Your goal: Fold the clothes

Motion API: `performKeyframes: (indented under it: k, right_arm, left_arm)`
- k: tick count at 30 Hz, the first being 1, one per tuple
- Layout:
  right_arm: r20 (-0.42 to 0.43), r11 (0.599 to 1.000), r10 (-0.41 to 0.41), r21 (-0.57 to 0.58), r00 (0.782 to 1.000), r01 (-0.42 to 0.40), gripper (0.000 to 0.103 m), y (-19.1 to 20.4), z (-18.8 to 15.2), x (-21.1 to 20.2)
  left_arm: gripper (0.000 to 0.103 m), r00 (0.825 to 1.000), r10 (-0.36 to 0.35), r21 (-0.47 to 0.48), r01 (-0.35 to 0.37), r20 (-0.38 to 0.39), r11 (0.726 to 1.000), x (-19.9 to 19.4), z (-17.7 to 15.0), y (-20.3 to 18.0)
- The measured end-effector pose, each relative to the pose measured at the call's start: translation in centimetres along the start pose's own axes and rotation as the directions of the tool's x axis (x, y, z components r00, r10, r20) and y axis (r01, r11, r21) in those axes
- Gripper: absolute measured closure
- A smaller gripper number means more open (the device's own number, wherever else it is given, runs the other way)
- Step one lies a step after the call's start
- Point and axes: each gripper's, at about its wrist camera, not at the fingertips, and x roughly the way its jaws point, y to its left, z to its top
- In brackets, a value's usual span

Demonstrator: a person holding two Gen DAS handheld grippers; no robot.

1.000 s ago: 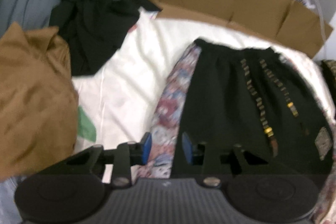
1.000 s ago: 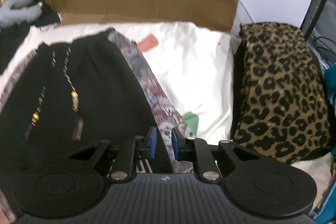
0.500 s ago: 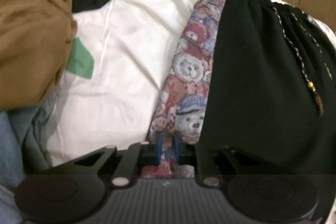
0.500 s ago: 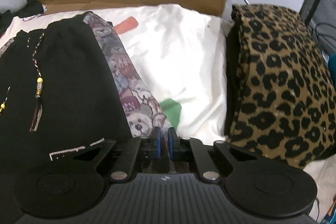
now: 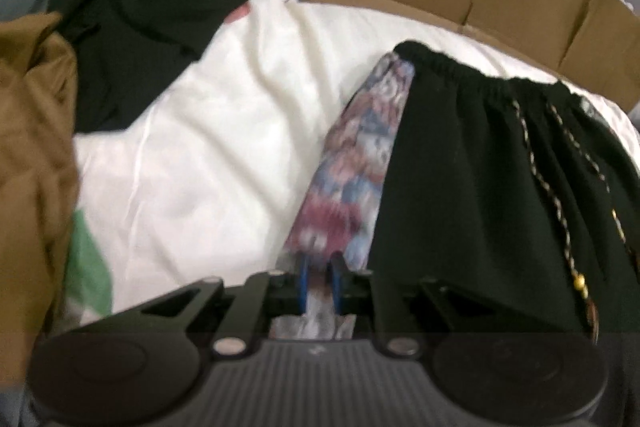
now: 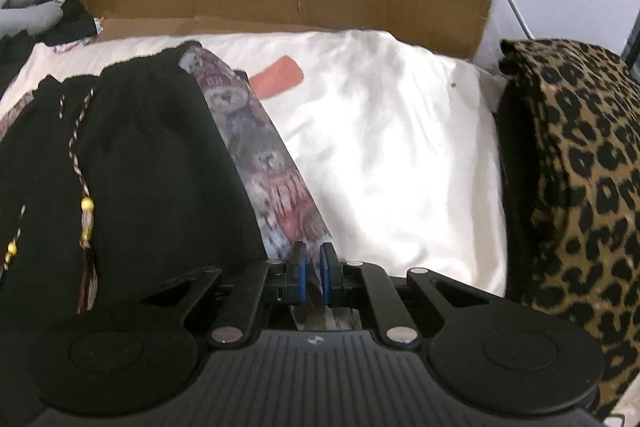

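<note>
Left gripper (image 5: 319,281) low and level, blue pads clamped on the bear-print side panel (image 5: 352,171) of the black skirt (image 5: 472,195) straight ahead. Right gripper (image 6: 313,277) likewise pinching the opposite bear-print edge (image 6: 264,163). Soft gathered waistband, braided beaded cords (image 6: 82,183), smooth white sheet (image 6: 392,155) beneath. Leopard-print pile (image 6: 580,167) right of the right gripper. Compared with half a second ago, left view pulled back, blurred.
</note>
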Motion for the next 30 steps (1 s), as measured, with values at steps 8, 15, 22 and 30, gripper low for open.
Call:
performKeyframes:
  k: [8, 15, 22, 30]
  right_arm:
    - [-0.008, 0.996, 0.025, -0.083, 1.0, -0.026, 0.091, 2.6, 2.6, 2.4]
    - [-0.012, 0.996, 0.015, -0.088, 1.0, -0.016, 0.091, 3.8, 4.6, 4.5]
    - [0.01, 0.995, 0.024, -0.098, 1.0, -0.023, 0.091, 5.3, 7.5, 5.7]
    - [0.005, 0.996, 0.01, -0.09, 1.0, -0.009, 0.089, 6.3, 9.4, 7.3]
  left_arm:
    - [0.09, 1.0, 0.001, 0.023, -0.001, 0.005, 1.0, 2.5, 2.2, -0.8]
    - [0.089, 1.0, -0.005, 0.08, 0.004, 0.016, 0.997, 3.0, 4.0, -1.5]
    - [0.089, 0.999, -0.036, 0.086, 0.032, 0.04, 0.996, 3.9, 6.2, -2.2]
    - [0.089, 0.997, -0.059, 0.052, 0.057, 0.043, 0.997, 5.1, 7.7, -3.1]
